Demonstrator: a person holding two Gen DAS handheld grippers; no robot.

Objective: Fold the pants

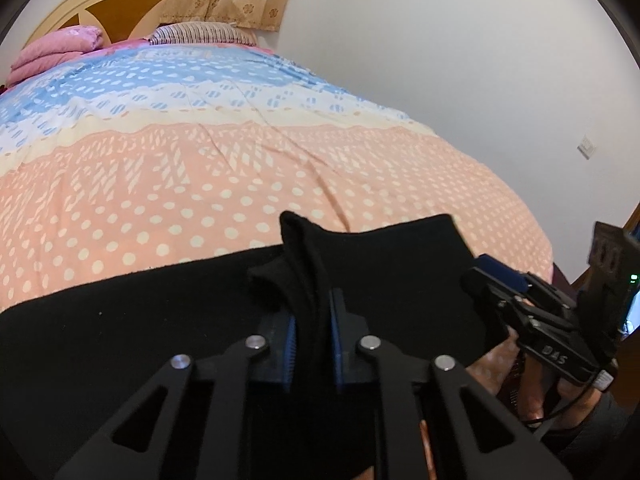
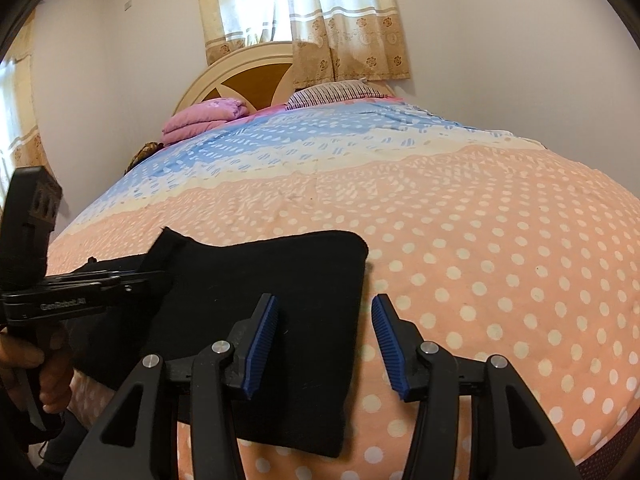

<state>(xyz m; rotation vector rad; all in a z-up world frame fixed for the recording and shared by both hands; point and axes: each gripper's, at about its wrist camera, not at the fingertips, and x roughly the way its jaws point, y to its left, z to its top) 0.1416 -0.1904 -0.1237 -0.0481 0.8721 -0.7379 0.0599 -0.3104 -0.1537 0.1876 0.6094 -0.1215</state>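
Pants [image 1: 380,264] lie black and flat across the near end of the bed [image 1: 240,184], right under both tools. Left gripper [image 1: 313,340] is clamped on a pinched-up ridge of the cloth, blue pads [image 1: 291,344] squeezed together with the fabric standing up between them. Right gripper [image 2: 325,344] is apart, nothing held: its left pad sits over the cloth, its right pad over the dotted bedspread, so the pants' right edge runs through the gap.

Looks like the grasp step ahead of a fold, one side secured, the other not yet.

To do it well, I'd say:
- drop the right tool so both pads straddle that edge, then close; right now the edge is only under the gap, not in it
- bite one clean edge layer stack, not a random bunch; the left pinch looks bunched, may pull a wrinkle into the fold
- lift both sides together and level, else the cloth skews
- keep the bedspread out of the pads; it's soft and could get caught with the pants

Far corner near the right tool is already flat, good reference for alignment.
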